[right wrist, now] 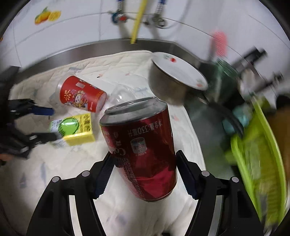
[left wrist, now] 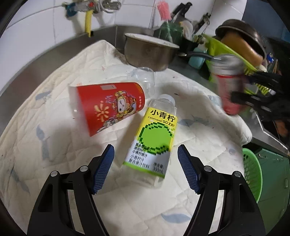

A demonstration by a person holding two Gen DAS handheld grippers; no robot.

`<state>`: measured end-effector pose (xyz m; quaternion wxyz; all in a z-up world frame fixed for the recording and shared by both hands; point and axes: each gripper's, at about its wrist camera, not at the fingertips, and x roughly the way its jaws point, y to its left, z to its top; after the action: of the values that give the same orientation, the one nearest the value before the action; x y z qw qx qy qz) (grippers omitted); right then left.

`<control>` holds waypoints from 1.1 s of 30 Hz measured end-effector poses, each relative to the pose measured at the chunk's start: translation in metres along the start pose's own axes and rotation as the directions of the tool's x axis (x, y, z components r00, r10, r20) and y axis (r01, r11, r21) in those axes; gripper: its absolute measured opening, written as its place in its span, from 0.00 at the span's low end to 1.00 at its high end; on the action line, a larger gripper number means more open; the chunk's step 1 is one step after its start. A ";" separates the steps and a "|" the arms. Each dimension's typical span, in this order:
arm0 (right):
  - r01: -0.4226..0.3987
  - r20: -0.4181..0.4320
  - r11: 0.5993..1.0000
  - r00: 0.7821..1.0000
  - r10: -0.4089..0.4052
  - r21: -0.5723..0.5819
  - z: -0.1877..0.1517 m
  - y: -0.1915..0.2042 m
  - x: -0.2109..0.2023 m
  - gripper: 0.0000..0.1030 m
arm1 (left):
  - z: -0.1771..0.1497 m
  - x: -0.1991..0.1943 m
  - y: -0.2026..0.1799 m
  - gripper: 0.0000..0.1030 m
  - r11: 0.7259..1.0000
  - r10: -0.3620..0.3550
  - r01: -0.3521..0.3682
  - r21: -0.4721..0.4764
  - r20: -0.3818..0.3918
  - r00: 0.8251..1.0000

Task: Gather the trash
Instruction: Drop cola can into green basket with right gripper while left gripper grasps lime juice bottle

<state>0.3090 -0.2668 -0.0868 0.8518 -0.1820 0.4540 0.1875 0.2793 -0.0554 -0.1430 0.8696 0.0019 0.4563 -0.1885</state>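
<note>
A clear bottle with a yellow-green label (left wrist: 154, 138) lies on a white quilted cloth (left wrist: 54, 145). My left gripper (left wrist: 145, 154) is open, its blue pads either side of the bottle's lower half, just above it. A red paper cup (left wrist: 110, 105) lies on its side to the left, and a clear plastic cup (left wrist: 145, 76) lies behind it. My right gripper (right wrist: 144, 159) is shut on a dark red soda can (right wrist: 143, 145), held in the air above the cloth. The can also shows blurred in the left wrist view (left wrist: 230, 85). The bottle (right wrist: 72, 128), red cup (right wrist: 81, 94) and left gripper (right wrist: 49, 123) show at the left of the right wrist view.
A metal pot (left wrist: 150, 50) with a plate (right wrist: 179, 69) on it stands at the back. A green dish rack (left wrist: 235, 54) with pans and utensils sits at the right. A green basket (left wrist: 252, 172) stands below the counter edge. Taps (right wrist: 137, 16) are on the tiled wall.
</note>
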 end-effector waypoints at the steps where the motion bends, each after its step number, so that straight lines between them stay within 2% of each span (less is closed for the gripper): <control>1: 0.006 0.001 1.000 1.000 -0.006 0.022 -0.011 0.000 -0.008 0.64 | 0.000 0.003 -0.001 0.70 1.000 -0.002 0.002 0.007 -0.002 1.000; 5: 0.016 -0.013 0.993 1.000 -0.014 0.117 -0.054 -0.001 -0.031 0.64 | 0.004 0.011 -0.008 0.70 1.000 -0.004 0.004 0.030 -0.006 1.000; 12: 0.062 -0.039 0.958 0.998 -0.053 0.280 -0.130 0.002 -0.056 0.64 | 0.014 0.029 -0.025 0.65 0.992 0.054 -0.051 0.114 -0.019 0.998; 14: 0.094 -0.059 0.938 0.995 -0.079 0.335 -0.157 0.001 -0.061 0.64 | 0.015 0.033 -0.025 0.64 0.991 0.062 -0.058 0.124 -0.030 0.998; 17: 0.081 -0.072 0.897 0.996 -0.055 0.435 -0.189 -0.003 -0.065 0.64 | 0.015 0.038 -0.024 0.65 0.988 0.072 -0.065 0.139 -0.046 0.996; 21: 0.129 -0.123 0.847 0.989 -0.076 0.515 -0.228 -0.004 -0.062 0.64 | 0.015 0.044 -0.029 0.62 0.981 0.091 -0.077 0.179 -0.067 0.994; 25: 0.172 -0.199 0.794 0.978 -0.065 0.583 -0.262 -0.006 -0.054 0.64 | 0.014 0.046 -0.033 0.58 0.977 0.116 -0.100 0.190 -0.074 0.990; 27: 0.217 -0.263 0.780 0.962 -0.071 0.586 -0.279 -0.007 -0.045 0.64 | 0.013 0.043 -0.037 0.56 0.976 0.128 -0.113 0.187 -0.072 0.989; 33: 0.262 -0.357 0.719 0.934 -0.020 0.644 -0.323 -0.014 -0.025 0.64 | 0.003 0.022 -0.040 0.51 0.985 0.107 -0.098 0.142 -0.058 0.992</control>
<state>0.0749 -0.4381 -0.2327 0.7838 0.0806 0.6090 -0.0913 0.2804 -0.1000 -0.1521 0.8605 0.0923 0.4698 -0.1744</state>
